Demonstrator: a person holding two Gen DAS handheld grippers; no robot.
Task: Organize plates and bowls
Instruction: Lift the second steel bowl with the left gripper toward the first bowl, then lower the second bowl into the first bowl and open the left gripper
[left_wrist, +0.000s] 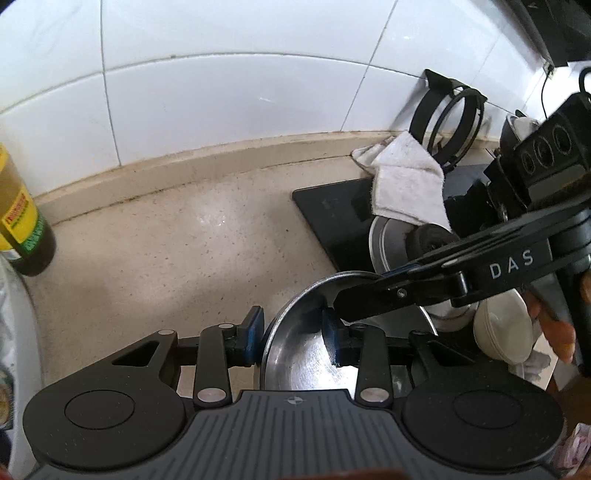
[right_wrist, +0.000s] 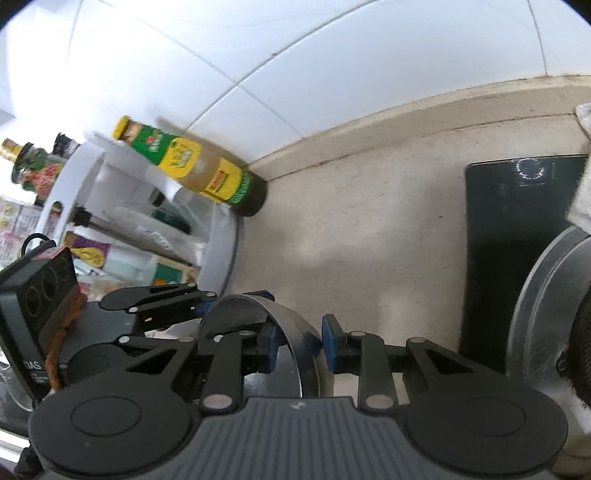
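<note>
A shiny steel bowl (left_wrist: 303, 365) hangs just above the beige counter between my two grippers. In the left wrist view my left gripper (left_wrist: 293, 336) is shut on its near rim, one blue pad outside the wall and one inside. My right gripper (left_wrist: 369, 284) reaches in from the right and clamps the far rim. In the right wrist view the steel bowl (right_wrist: 255, 308) curves between the pads of my right gripper (right_wrist: 300, 345), which is shut on its wall. My left gripper (right_wrist: 207, 306) grips the opposite edge. A white bowl (left_wrist: 502, 328) lies at the right.
A yellow-capped sauce bottle (right_wrist: 192, 166) stands by the tiled wall beside a white round rack (right_wrist: 221, 258) of packets. A black cooktop (left_wrist: 332, 206) carries a steel lid (left_wrist: 388, 240) and a white cloth (left_wrist: 406, 181). Behind them stands a black ring stand (left_wrist: 450, 122). A person's hand (left_wrist: 557, 332) holds the right gripper.
</note>
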